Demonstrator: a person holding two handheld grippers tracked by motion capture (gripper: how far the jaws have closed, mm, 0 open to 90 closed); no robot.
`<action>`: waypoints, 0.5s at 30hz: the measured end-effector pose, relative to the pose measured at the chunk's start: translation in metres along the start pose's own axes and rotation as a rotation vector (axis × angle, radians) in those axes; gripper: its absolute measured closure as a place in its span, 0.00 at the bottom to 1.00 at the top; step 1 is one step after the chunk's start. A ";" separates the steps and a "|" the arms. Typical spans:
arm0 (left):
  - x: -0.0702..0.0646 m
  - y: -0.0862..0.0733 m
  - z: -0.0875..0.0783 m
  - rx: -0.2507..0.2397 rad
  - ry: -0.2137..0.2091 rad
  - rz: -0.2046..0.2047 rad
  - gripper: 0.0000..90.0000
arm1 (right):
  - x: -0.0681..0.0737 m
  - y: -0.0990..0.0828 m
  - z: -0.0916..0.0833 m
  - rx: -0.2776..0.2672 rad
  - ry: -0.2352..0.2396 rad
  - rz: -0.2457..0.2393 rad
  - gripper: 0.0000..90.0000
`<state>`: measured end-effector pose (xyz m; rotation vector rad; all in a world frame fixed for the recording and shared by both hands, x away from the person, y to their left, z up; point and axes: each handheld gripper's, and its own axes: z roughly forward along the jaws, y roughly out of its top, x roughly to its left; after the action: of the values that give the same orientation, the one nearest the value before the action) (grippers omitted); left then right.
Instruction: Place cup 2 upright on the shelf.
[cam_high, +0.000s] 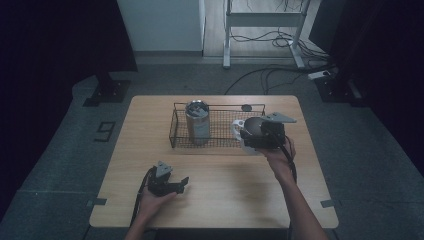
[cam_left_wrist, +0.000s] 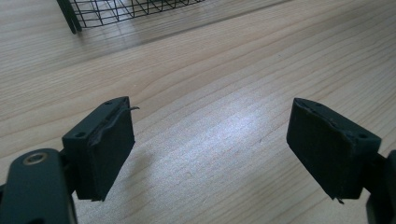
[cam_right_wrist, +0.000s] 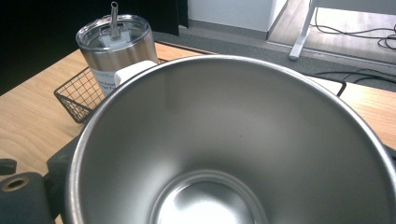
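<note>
The right gripper (cam_high: 251, 135) holds a white-handled steel mug (cam_high: 246, 131) at the right end of the wire basket (cam_high: 180, 141), over the basket's near right corner. From the high view I cannot tell whether the mug hangs just above the mesh or already rests on it. In the right gripper view the mug's open mouth faces the camera: a bare, polished steel bowl (cam_right_wrist: 224, 149), empty and dry, with the jaws mostly hidden behind its rim. I judge the jaws clamped on the mug, since nothing else carries it.

A lidded steel tumbler (cam_high: 197, 121) with a metal straw (cam_right_wrist: 113, 17) stands upright in the left part of the basket, well apart from the mug.

The left gripper (cam_high: 172, 186) sits low over the near left of the wooden table (cam_high: 225, 185), jaws spread wide with nothing between them; the left gripper view shows bare wood grain between its pads (cam_left_wrist: 112, 149).

The mug is probably light, since it is empty, and rigid, so it will not deform under a squeeze. Polished steel is slippery, though, and the wall is curved, so a pinch across the rim could slide or twist. The handle or the rim close to it looks the surer hold. A knock against the wire would dent nothing but could tip it
</note>
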<state>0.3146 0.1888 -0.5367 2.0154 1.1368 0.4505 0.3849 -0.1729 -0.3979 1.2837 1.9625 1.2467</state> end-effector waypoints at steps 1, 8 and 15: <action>0.000 0.000 0.000 0.000 0.000 0.000 0.17 | -0.001 0.001 0.000 -0.001 0.000 0.003 0.07; 0.000 -0.001 0.001 0.006 0.002 0.002 0.17 | -0.006 0.003 0.001 -0.010 -0.006 0.011 0.07; -0.001 -0.002 0.002 0.011 0.005 0.005 0.17 | -0.009 0.010 0.003 -0.014 -0.012 0.008 0.07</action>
<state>0.3147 0.1879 -0.5396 2.0281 1.1390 0.4529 0.3958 -0.1779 -0.3913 1.2910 1.9382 1.2516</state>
